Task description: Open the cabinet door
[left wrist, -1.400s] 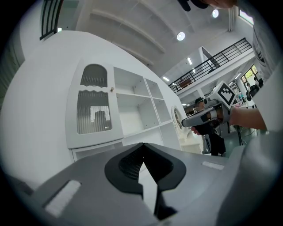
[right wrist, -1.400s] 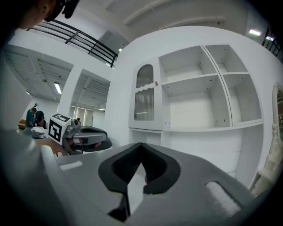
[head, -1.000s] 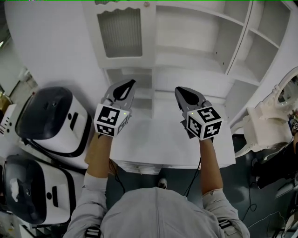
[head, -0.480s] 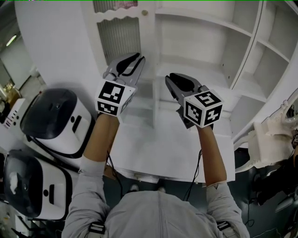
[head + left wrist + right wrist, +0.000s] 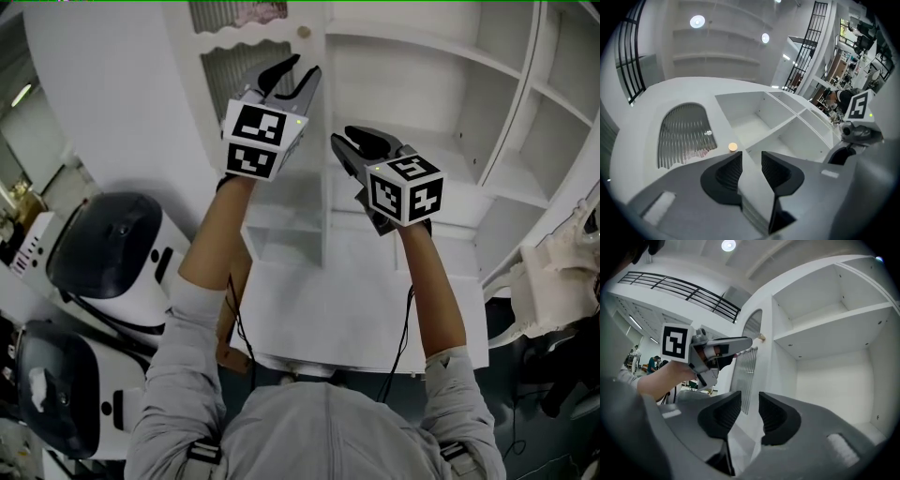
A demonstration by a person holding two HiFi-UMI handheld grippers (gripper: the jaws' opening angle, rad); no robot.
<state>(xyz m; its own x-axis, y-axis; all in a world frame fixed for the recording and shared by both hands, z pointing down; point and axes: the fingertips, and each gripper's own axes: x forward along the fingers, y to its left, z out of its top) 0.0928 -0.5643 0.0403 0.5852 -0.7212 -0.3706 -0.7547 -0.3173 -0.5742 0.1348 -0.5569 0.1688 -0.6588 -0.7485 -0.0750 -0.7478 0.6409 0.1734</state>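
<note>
We face a cabinet (image 5: 281,202) that stands at the back of the surface (image 5: 356,309); its cabinet door (image 5: 246,75) is on the left, with the knob (image 5: 303,32) at the door's right edge; open shelves (image 5: 422,56) lie right of the door. The left tongs (image 5: 307,64) hang before the door, just below the knob; the right tongs (image 5: 339,135) are just beside them to the right, before the shelves; both have just been opening, with nothing between them. Two machines sit left of the surface, one (image 5: 103,253) behind the other (image 5: 56,394).
</note>
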